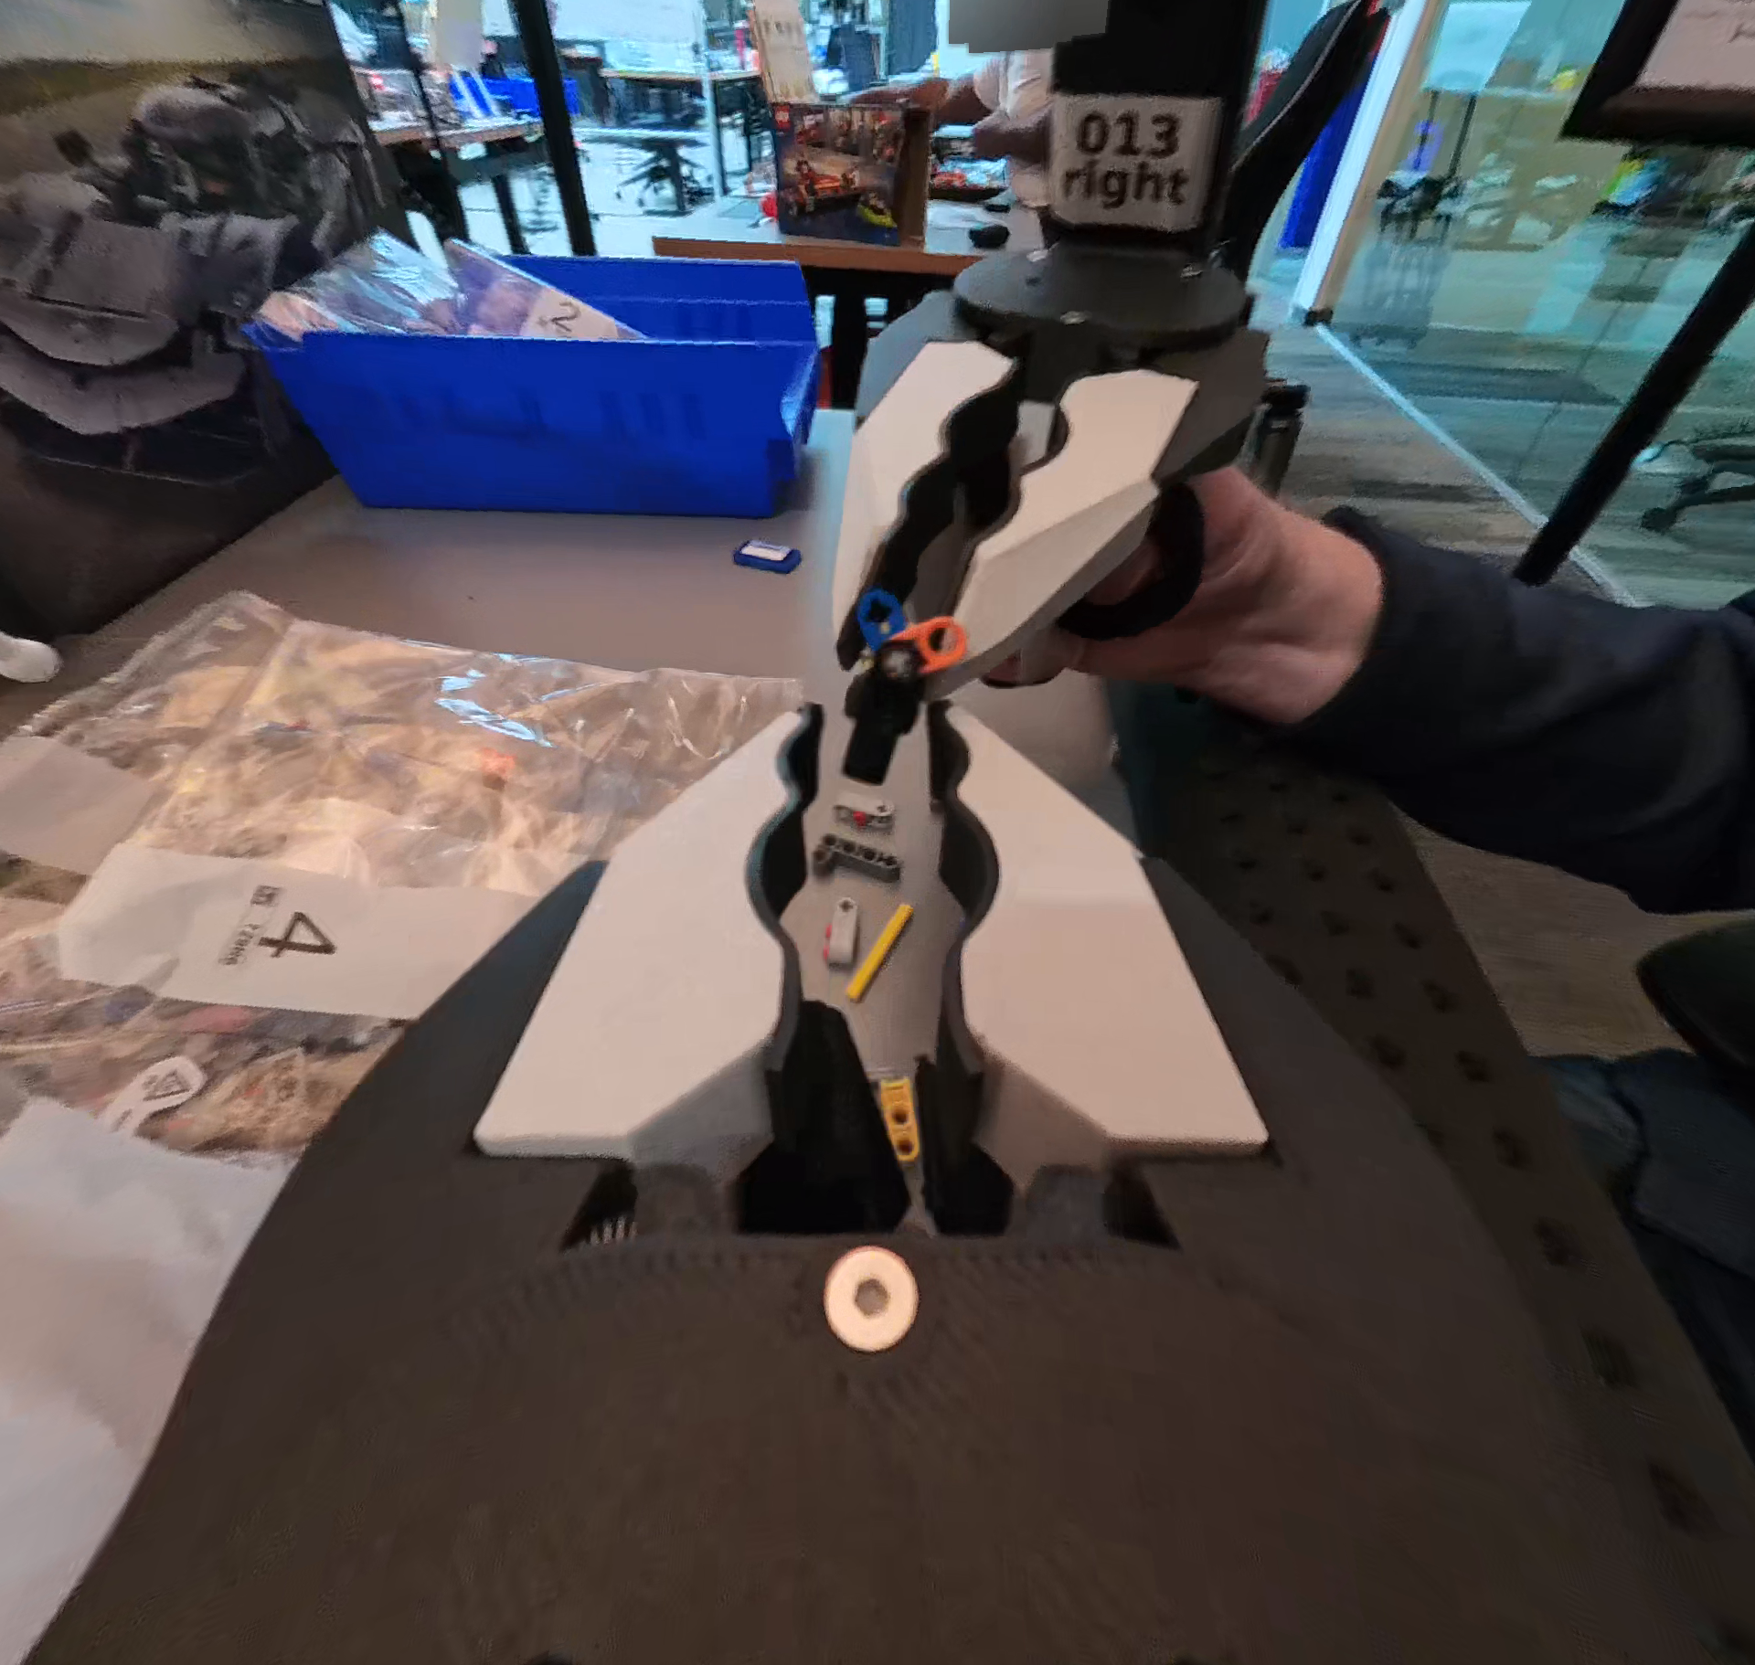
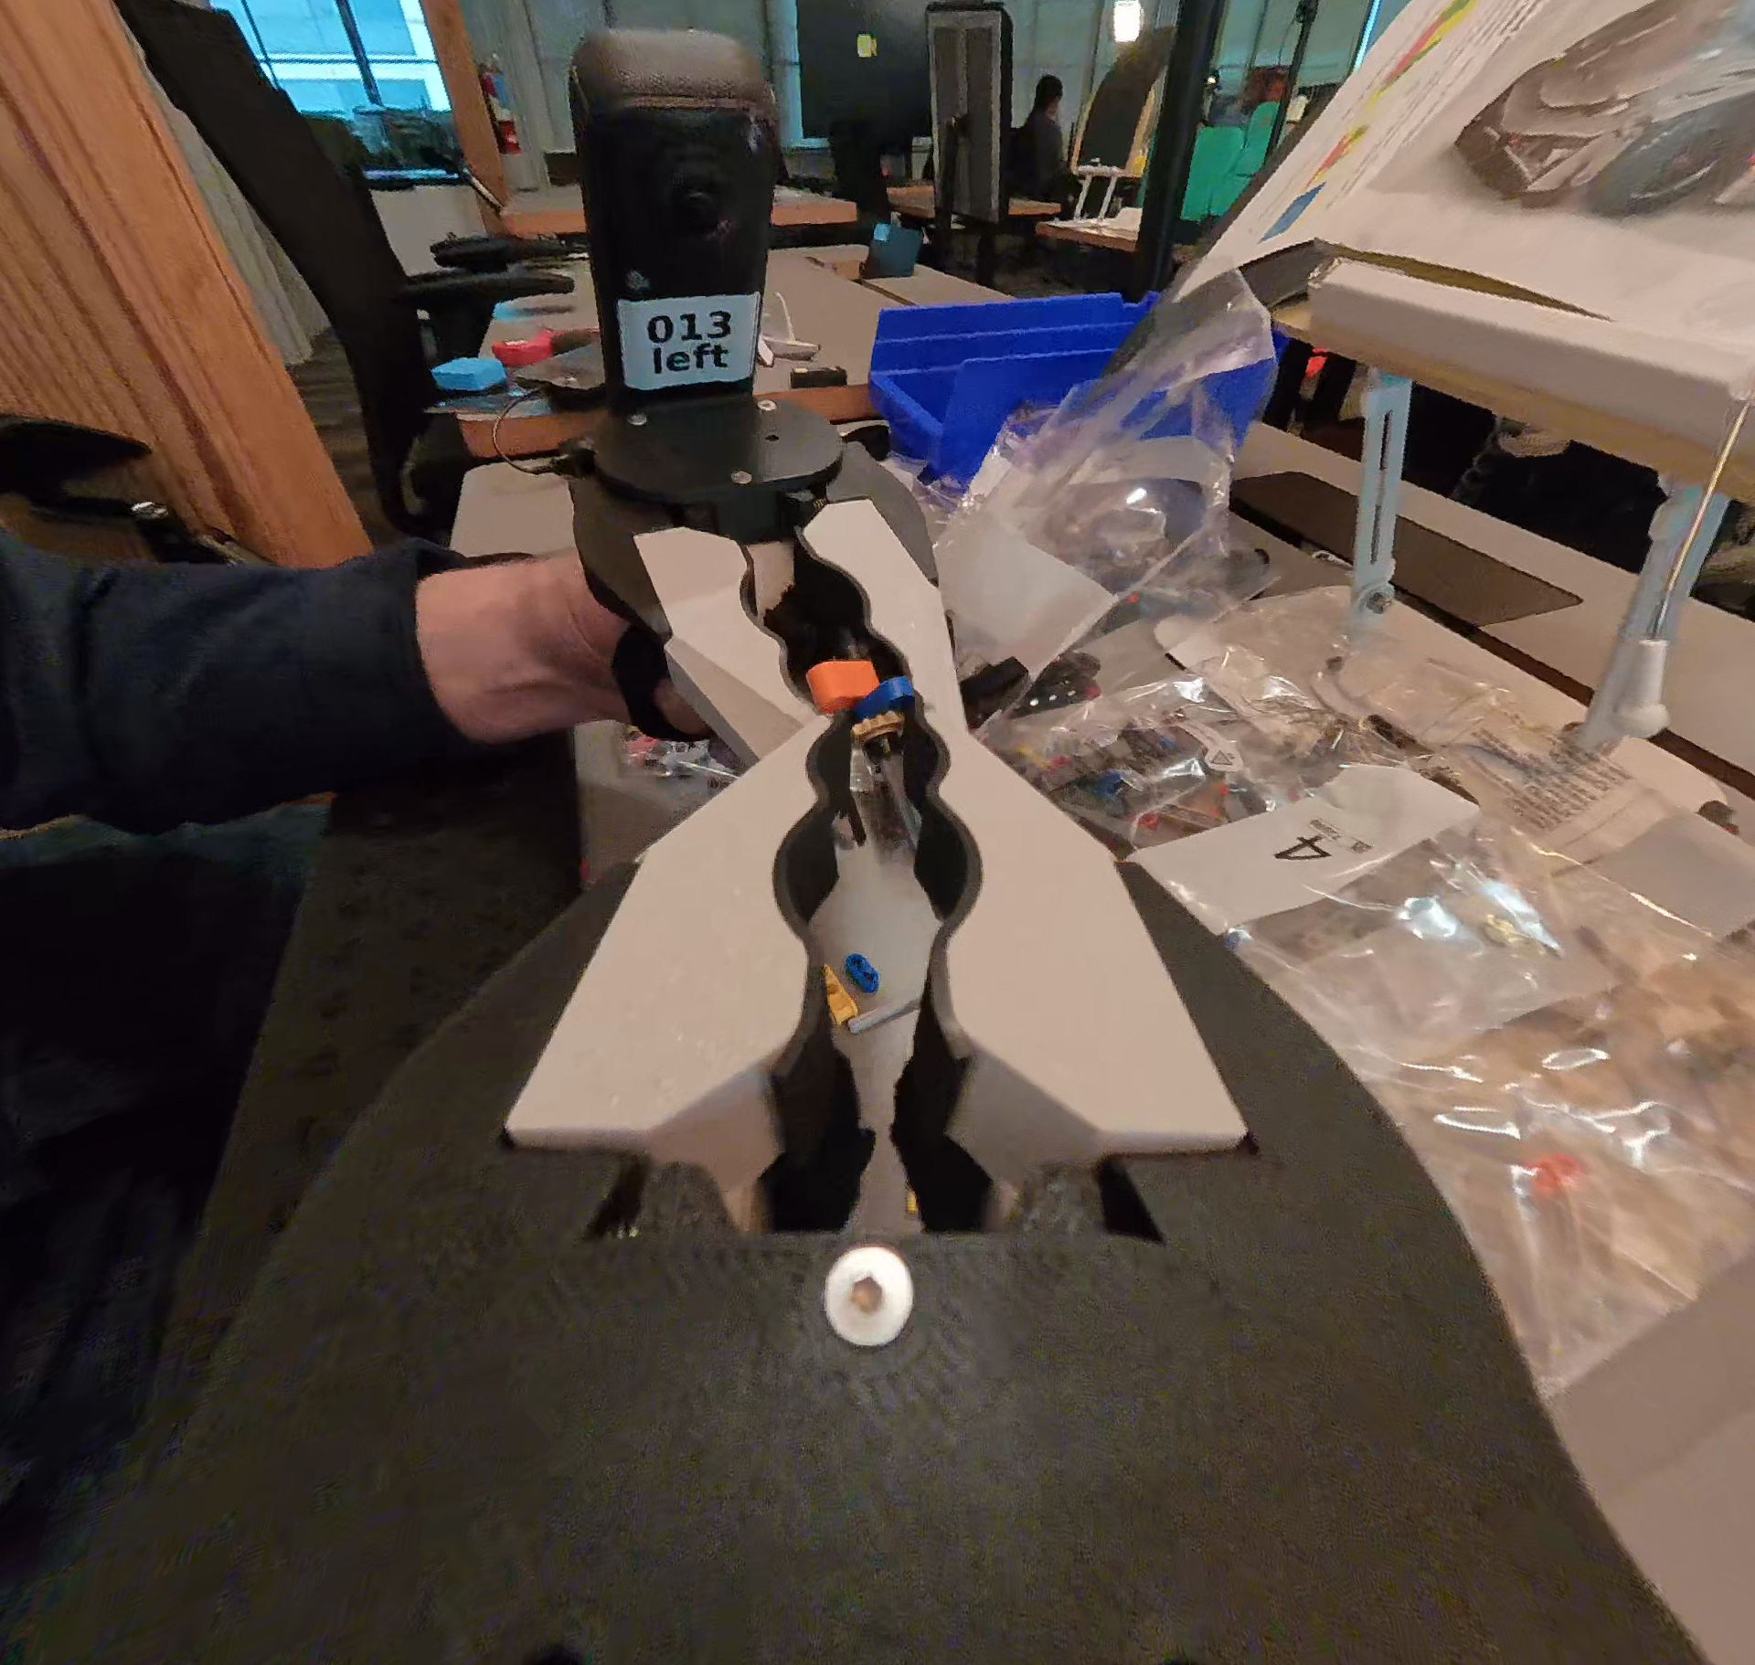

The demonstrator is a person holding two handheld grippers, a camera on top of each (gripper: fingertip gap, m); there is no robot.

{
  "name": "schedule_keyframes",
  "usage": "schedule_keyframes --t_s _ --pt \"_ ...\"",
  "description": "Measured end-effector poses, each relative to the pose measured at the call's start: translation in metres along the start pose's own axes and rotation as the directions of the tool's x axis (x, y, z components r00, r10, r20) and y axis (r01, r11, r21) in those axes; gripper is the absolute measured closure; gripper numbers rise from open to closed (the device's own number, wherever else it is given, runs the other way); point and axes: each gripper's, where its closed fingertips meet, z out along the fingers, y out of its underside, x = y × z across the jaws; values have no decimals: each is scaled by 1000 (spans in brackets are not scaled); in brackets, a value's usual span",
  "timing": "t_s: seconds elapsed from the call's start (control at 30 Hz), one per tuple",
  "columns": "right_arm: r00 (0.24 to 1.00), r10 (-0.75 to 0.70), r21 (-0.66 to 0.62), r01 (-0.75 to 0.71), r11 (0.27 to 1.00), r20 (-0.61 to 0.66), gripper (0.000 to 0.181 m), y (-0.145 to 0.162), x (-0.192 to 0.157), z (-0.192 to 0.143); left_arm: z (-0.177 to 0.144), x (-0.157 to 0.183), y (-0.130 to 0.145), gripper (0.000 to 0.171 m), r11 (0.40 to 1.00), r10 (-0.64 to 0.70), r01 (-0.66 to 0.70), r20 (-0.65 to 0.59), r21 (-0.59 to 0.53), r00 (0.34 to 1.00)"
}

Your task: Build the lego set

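Observation:
A small Lego assembly, a black part (image 1: 874,735) with a blue connector (image 1: 878,618) and an orange connector (image 1: 935,641), is held in the air between both grippers, tip to tip. My left gripper (image 1: 874,717) is shut on its black end. My right gripper (image 1: 902,665) comes from above and is shut on the end with the connectors. In the right wrist view my right gripper (image 2: 876,751) meets the left gripper (image 2: 883,713) at the orange connector (image 2: 840,684) and blue connector (image 2: 885,697). How the parts join is hidden by the fingers.
Loose pieces lie on the grey table below: a grey beam (image 1: 855,855), a white piece (image 1: 840,931), a yellow axle (image 1: 878,950). Numbered plastic bags (image 1: 332,765) lie left, a blue bin (image 1: 551,414) behind. An instruction booklet (image 2: 1519,100) stands on a rack. The grippers are tip to tip, or close to it.

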Motion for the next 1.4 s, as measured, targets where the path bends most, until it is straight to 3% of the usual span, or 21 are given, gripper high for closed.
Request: schedule_keyframes --t_s 0.2,0.37,0.6,0.77,0.97,1.1,1.23,1.4 --pt "995 -73 -63 69 996 -65 174 7 5 1 -7 -3 -3 142 996 89 -88 47 -13 995" --pt "989 -130 -87 124 989 -69 174 8 2 0 -8 1 -2 154 974 221 -217 81 -57 972" --pt "985 -149 20 152 988 -85 174 -12 -4 -6 -12 7 -19 160 994 57 -57 -1 94 998" --pt "999 33 139 -30 990 -20 175 -22 -1 -10 -10 6 -28 160 989 72 -77 43 124 996" --pt "988 152 194 -144 970 -26 175 -24 9 -10 -5 -3 -28 160 974 212 -224 214 34 954" --pt "991 98 169 -82 982 -90 175 -23 12 -9 -4 -7 -27 161 952 304 -303 279 -48 911" --pt "987 133 179 -116 977 -87 174 -23 14 -8 -4 -11 -25 161 916 401 -378 344 -136 849" --pt "970 -88 42 100 994 -226 174 -17 15 -4 -3 -15 -18 162 865 501 -435 360 -252 787"
